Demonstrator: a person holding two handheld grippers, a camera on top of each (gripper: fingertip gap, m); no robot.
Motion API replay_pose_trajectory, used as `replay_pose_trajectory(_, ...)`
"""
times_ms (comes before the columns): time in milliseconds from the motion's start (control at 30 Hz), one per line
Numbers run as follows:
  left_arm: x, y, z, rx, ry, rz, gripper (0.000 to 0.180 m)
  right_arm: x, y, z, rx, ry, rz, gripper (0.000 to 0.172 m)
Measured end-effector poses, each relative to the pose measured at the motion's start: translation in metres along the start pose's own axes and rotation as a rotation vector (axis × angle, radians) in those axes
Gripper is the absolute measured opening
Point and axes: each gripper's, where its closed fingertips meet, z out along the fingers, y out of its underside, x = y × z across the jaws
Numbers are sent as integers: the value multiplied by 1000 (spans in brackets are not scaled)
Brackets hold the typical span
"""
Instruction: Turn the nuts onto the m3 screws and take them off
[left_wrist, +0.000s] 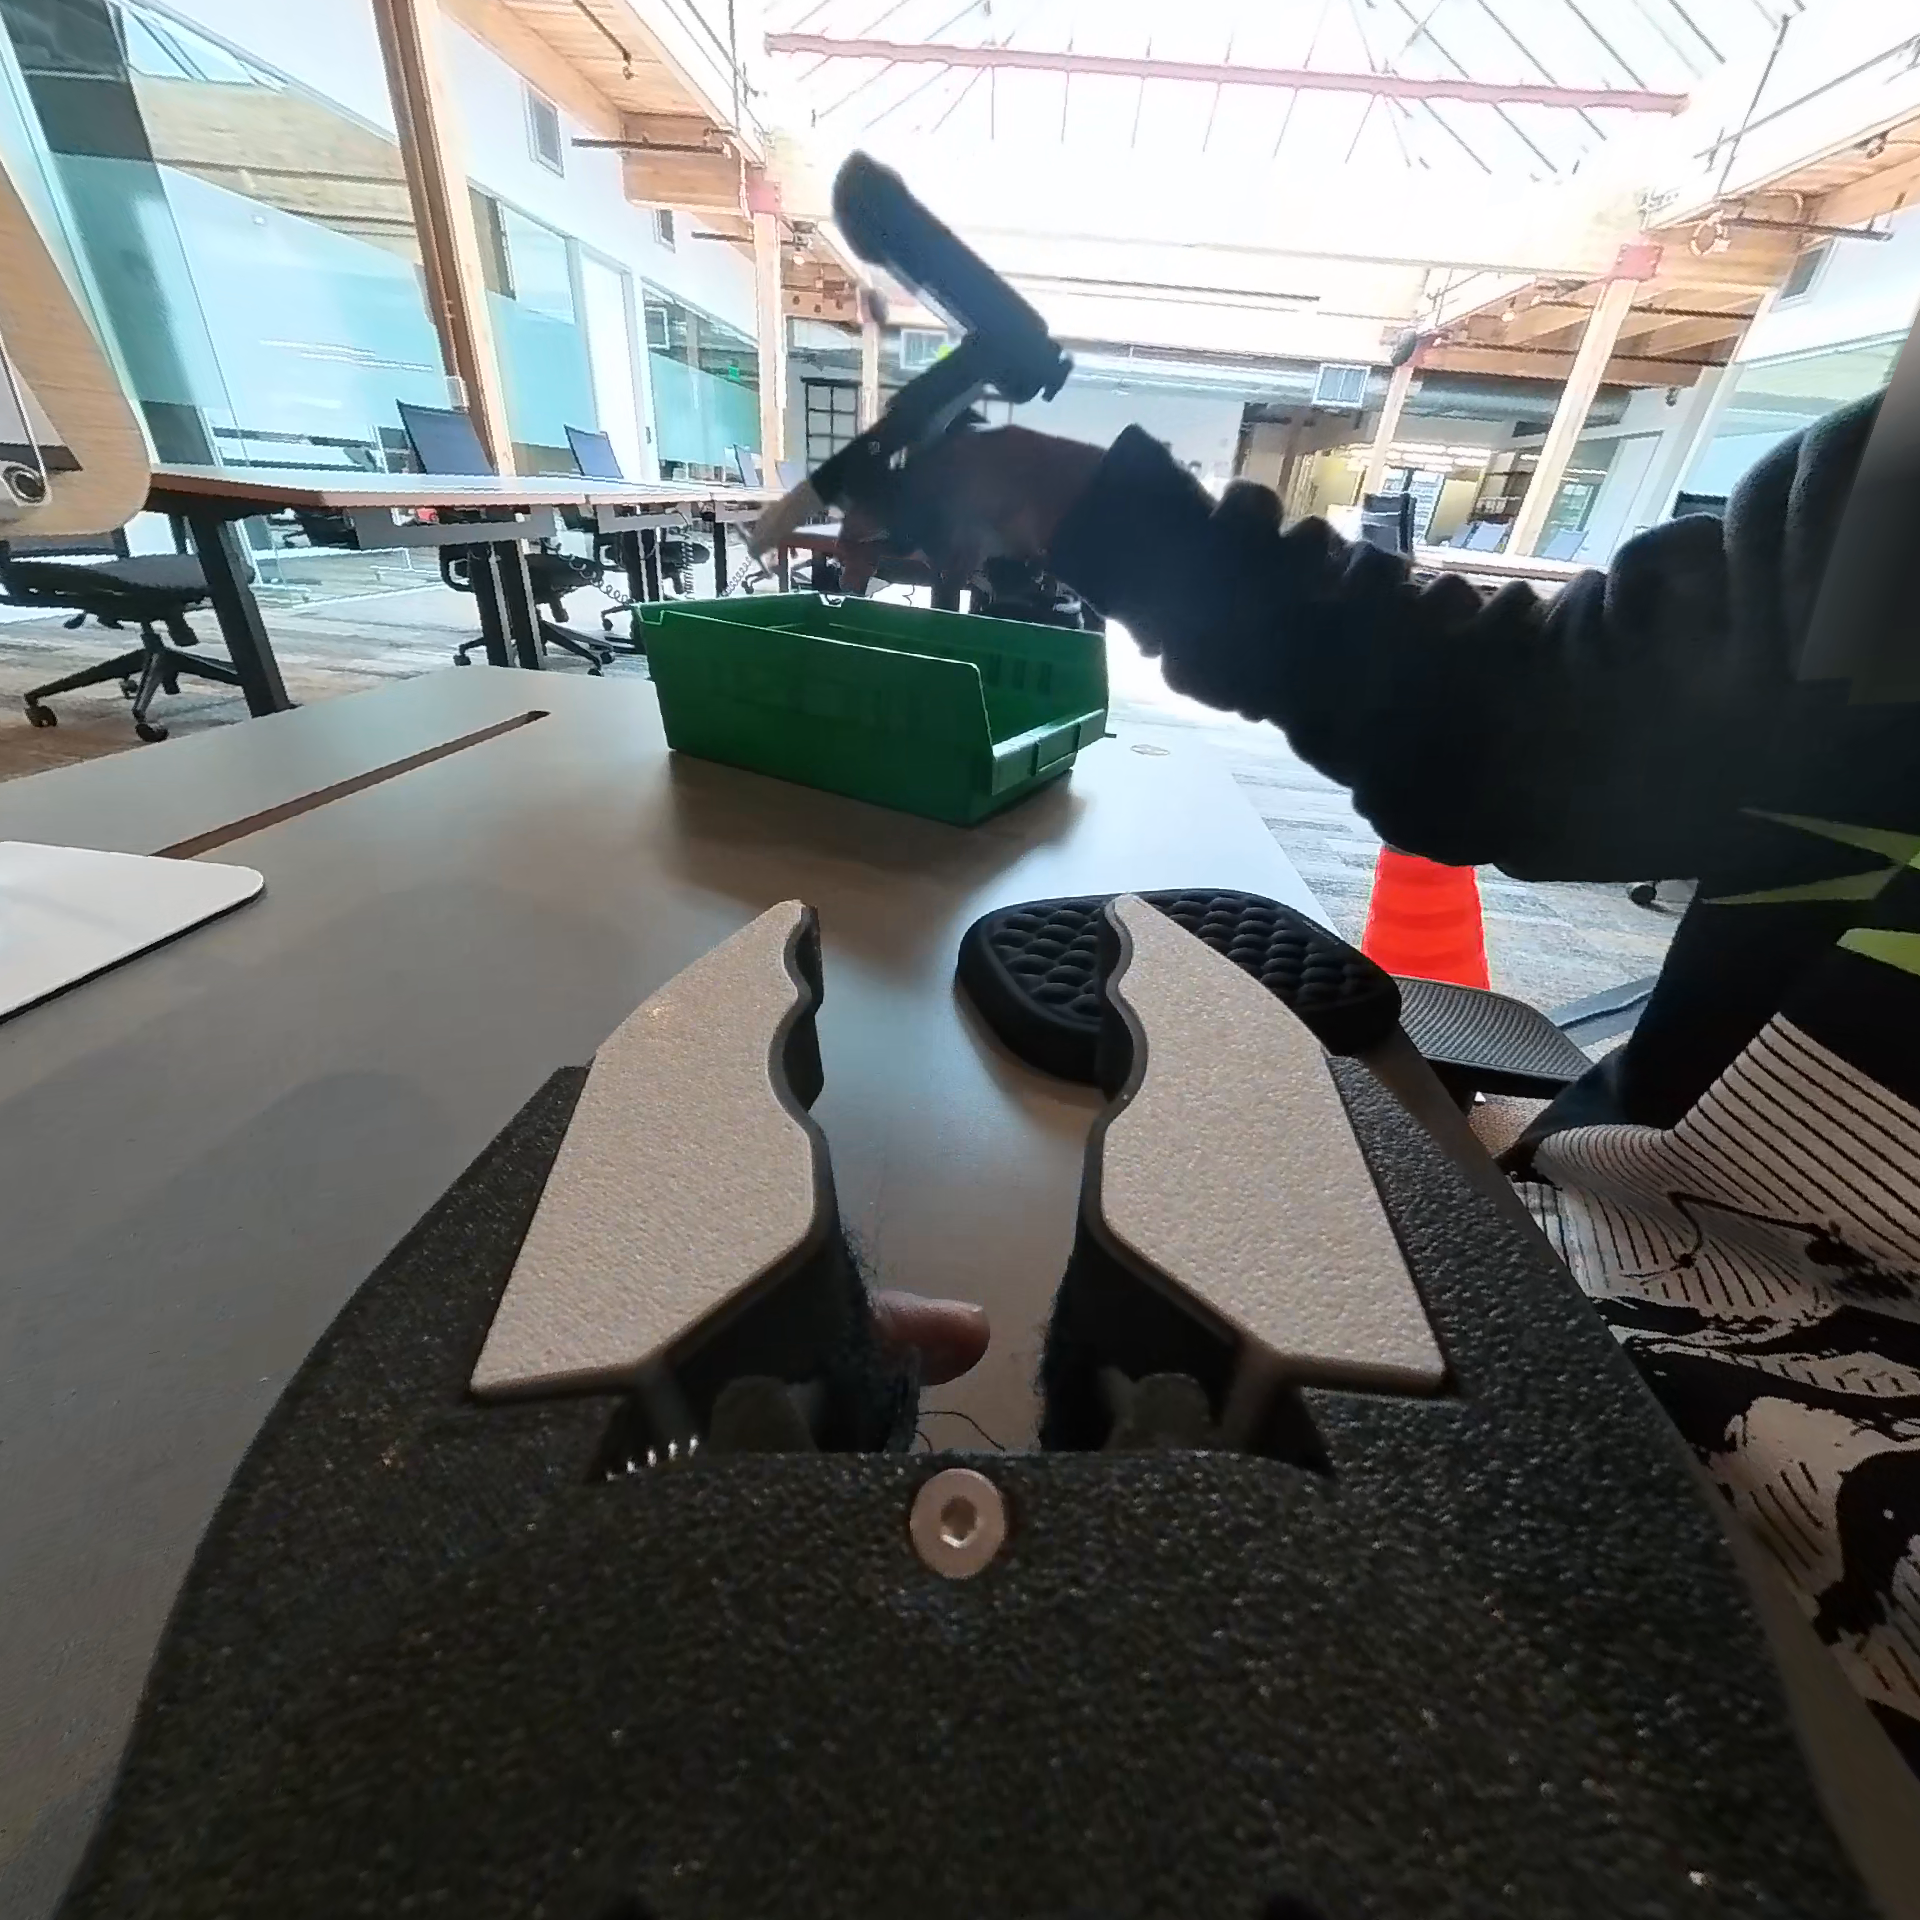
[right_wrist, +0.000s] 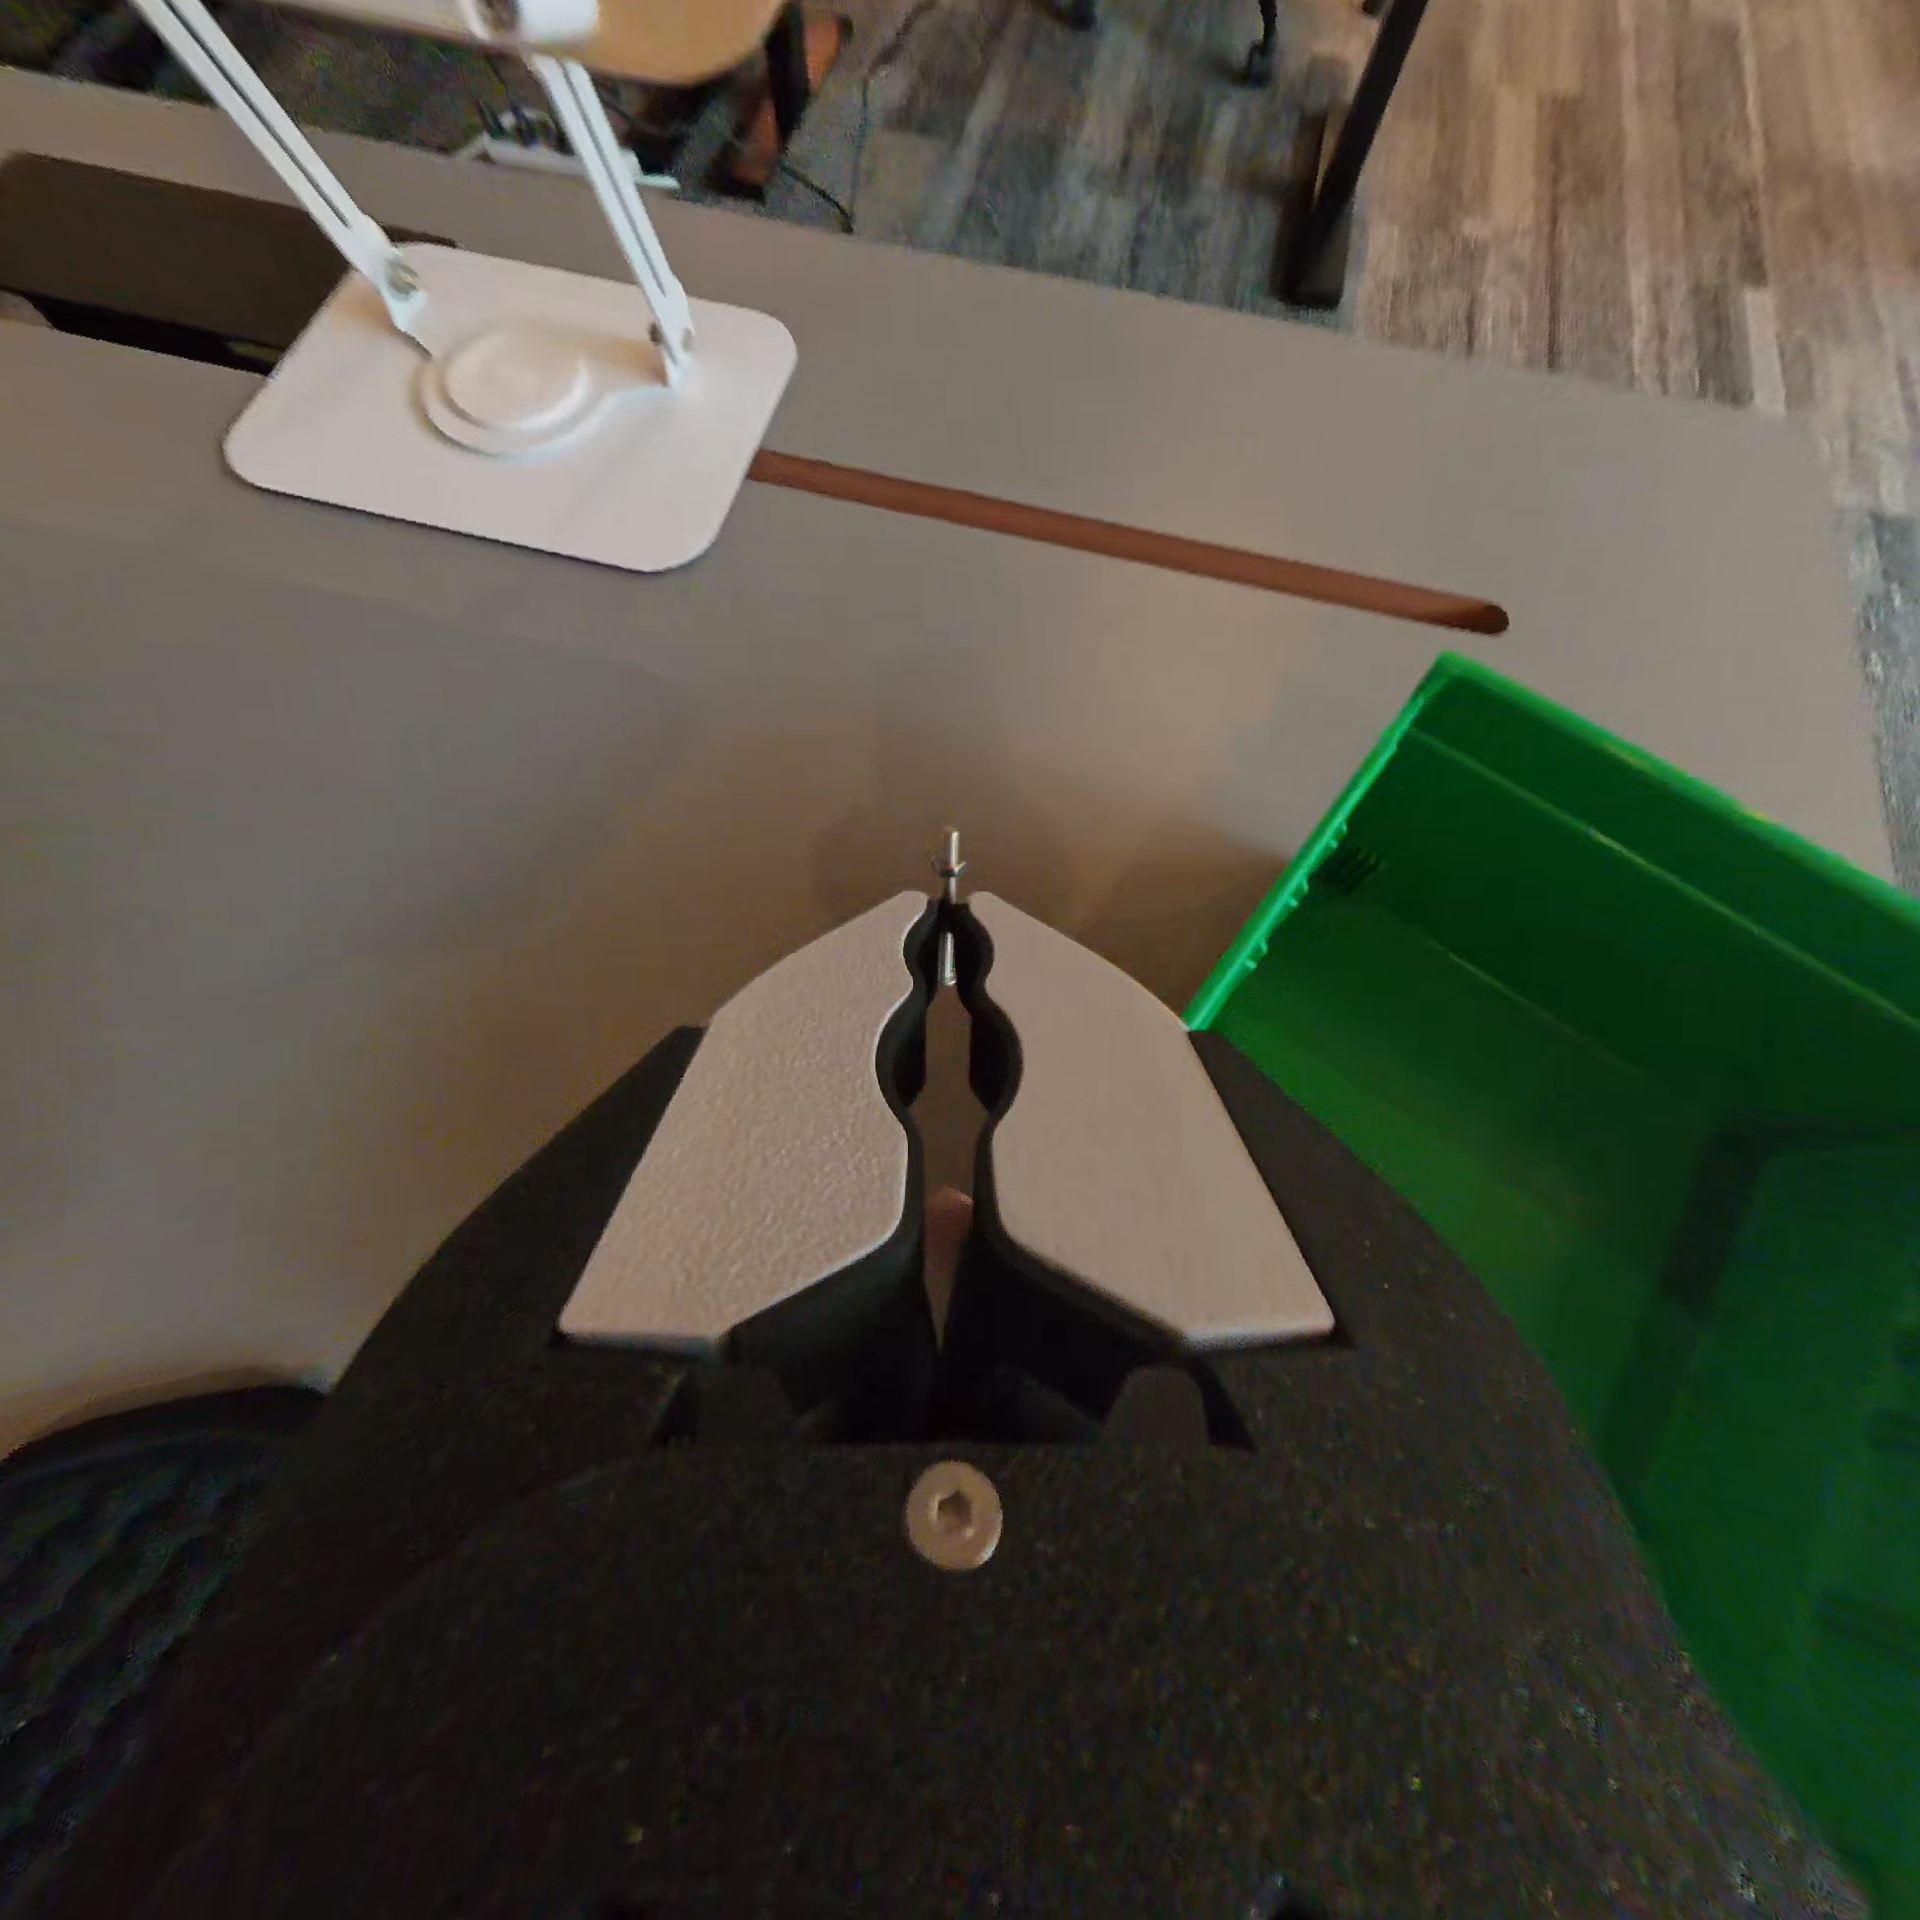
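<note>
No legible text, label or number shows anywhere.

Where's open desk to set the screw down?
Bare desk between the lamp base, the slot and the green bin; also straight ahead of the open left gripper. Tighter near the black pad at the desk's edge.

A green plastic bin (left_wrist: 883, 707) stands on the grey-brown table (left_wrist: 436, 935) at centre frame, open top up. A white lamp base (right_wrist: 499, 416) sits at upper left, with a brown slot (right_wrist: 1122, 540) in the tabletop running right from it. A black textured pad (left_wrist: 1299, 966) lies at the table's right edge. An orange cone (left_wrist: 1425, 925) stands on the floor at right. Office chairs (left_wrist: 114, 603) and desks (left_wrist: 343, 488) fill the left background.
</note>
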Motion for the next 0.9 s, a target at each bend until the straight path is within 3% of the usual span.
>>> replay_pose_trajectory(400,0,1,0,-9,0,1,50,37,43,25,-183,76,70,2)
replay_pose_trajectory(900,-2,2,0,-17,-3,5,50,46,28,17,-105,69,136,1)
